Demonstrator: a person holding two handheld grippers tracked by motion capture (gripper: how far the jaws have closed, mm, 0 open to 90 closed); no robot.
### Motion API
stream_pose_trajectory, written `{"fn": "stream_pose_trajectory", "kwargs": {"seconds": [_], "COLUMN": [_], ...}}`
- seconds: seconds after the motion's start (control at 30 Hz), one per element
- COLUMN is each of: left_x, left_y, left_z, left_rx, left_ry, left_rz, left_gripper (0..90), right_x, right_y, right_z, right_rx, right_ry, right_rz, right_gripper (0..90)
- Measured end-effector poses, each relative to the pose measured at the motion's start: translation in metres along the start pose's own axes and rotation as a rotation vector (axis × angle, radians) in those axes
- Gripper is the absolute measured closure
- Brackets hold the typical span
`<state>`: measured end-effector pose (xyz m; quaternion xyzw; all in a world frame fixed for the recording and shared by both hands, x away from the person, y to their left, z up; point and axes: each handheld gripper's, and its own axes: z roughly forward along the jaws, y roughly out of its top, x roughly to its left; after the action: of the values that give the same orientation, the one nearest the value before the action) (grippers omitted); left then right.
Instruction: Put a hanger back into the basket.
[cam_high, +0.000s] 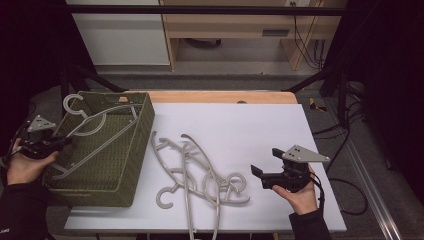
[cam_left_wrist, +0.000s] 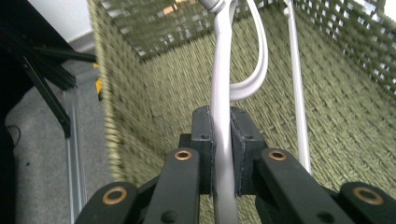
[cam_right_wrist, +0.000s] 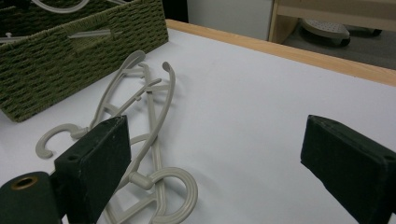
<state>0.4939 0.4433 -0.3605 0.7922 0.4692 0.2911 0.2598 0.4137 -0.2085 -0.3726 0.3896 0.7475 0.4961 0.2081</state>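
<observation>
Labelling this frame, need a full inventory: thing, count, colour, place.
basket: 1, olive green woven, left side of table.
hanger in basket: 1 for sure, light grey, lying slantwise inside, hook over the far rim, clamped by the left gripper; possibly a second under it.
hangers on table: a tangled heap, about three, light grey, middle of table beside the basket.
table: 1, white top, wooden far edge.
left gripper: black, jaws shut on the hanger in basket.
right gripper: black, jaws open, over the table's right part.

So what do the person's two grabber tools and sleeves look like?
Both grippers, the left gripper and the right gripper, are black with two blocky jaws. Each has a grey three-cornered plate on top and a black cable trailing behind. Brass-coloured rivets dot the jaw arms. The person wears dark long sleeves.
</observation>
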Motion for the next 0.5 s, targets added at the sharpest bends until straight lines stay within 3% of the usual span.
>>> {"fn": "stream_pose_trajectory", "kwargs": {"seconds": [0.13,0.23,0.5], "left_x": [-0.004,-0.002,-0.003], "left_y": [-0.001,-0.003,-0.005], "left_z": [0.008,0.012,0.017], "left_rx": [0.040,0.070,0.127], "left_ry": [-0.010,-0.021,0.002], "left_rz": [-0.016,-0.053,-0.080], "left_gripper": [81.3,81.2,79.9], "right_x": [0.002,0.002,0.004], "right_y": [0.000,0.000,0.000], "right_z": [0.001,0.001,0.002], "right_rx": [0.000,0.000,0.004], "right_ry": [0.000,0.004,0.002], "right_rz": [-0.001,-0.007,-0.004], "right_gripper": [8.7,8.8,9.0]}}
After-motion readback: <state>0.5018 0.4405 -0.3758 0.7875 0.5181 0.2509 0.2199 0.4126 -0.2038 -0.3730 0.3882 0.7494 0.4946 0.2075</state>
